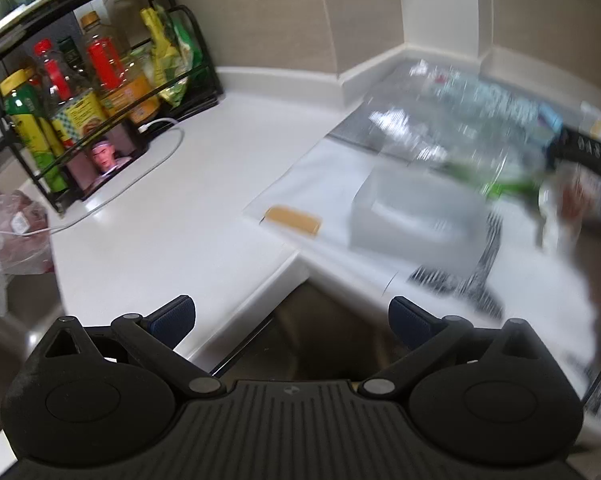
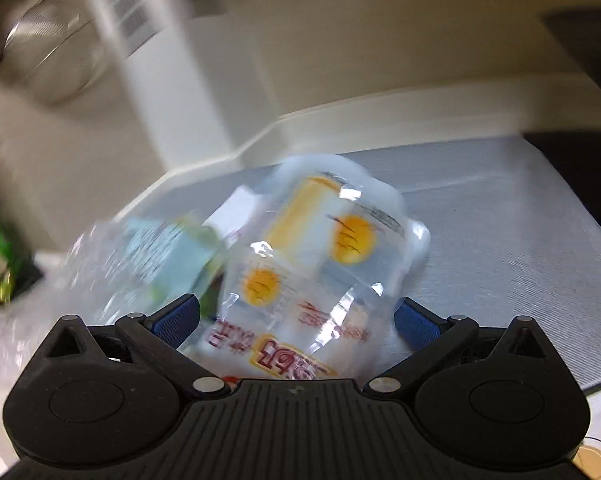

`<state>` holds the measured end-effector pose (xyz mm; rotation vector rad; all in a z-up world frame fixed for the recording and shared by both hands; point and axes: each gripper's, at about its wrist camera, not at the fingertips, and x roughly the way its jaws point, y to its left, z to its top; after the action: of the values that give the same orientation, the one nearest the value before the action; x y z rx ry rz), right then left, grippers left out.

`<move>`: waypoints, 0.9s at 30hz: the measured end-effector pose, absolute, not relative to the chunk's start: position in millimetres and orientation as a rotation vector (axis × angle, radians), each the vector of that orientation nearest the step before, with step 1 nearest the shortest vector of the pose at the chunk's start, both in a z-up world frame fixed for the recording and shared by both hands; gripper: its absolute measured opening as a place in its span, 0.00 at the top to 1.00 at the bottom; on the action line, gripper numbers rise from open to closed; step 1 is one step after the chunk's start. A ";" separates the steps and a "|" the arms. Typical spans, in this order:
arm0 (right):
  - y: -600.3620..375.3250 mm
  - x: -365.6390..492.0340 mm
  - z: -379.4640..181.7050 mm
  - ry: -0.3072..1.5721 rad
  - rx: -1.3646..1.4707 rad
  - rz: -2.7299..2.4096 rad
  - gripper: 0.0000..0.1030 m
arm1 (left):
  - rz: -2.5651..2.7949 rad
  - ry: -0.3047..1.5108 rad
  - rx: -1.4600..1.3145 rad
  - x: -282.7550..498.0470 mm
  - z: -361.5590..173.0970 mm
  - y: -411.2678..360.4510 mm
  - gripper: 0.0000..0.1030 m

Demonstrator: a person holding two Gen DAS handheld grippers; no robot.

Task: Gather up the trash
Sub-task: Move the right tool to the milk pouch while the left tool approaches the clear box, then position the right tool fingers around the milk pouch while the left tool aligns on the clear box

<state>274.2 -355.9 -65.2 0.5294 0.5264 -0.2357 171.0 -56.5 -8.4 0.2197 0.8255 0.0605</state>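
My right gripper (image 2: 296, 322) stands wide open around a clear plastic snack wrapper (image 2: 320, 264) with orange circles and red lettering; the wrapper fills the gap between the pads, and whether they touch it I cannot tell. It lies with other crumpled clear packaging (image 2: 152, 256) on a grey mat (image 2: 500, 240). My left gripper (image 1: 291, 322) is open and empty, low over the counter's front edge. In the left wrist view the blurred clear trash pile (image 1: 460, 120) lies at the far right, with the other gripper's black arm (image 1: 588, 152) beside it.
A translucent box (image 1: 412, 212) and a small tan block (image 1: 294, 220) sit on white paper on the white counter (image 1: 172, 220). A black rack (image 1: 80, 80) of bottles stands at the back left, with a white cable (image 1: 148, 160) and a plastic bag (image 1: 8, 232).
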 end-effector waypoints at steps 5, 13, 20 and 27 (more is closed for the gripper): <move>-359.4 278.8 -67.4 0.554 0.558 -0.218 0.00 | -0.011 0.779 0.276 192.9 -8.7 -88.9 0.00; -358.4 283.6 -65.6 0.562 0.562 -0.187 0.00 | -0.166 0.729 0.405 211.6 -36.3 -129.1 0.00; -361.6 276.8 -67.5 0.559 0.567 -0.184 0.00 | -0.301 0.698 0.311 193.2 -36.9 -118.3 0.00; -359.8 277.0 -68.8 0.562 0.550 -0.183 0.00 | -0.345 0.669 0.326 195.4 -33.0 -123.6 0.00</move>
<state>277.0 -359.8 -68.8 0.5498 0.5618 -0.1829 195.4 -123.6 -33.0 0.3263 0.6690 -0.3450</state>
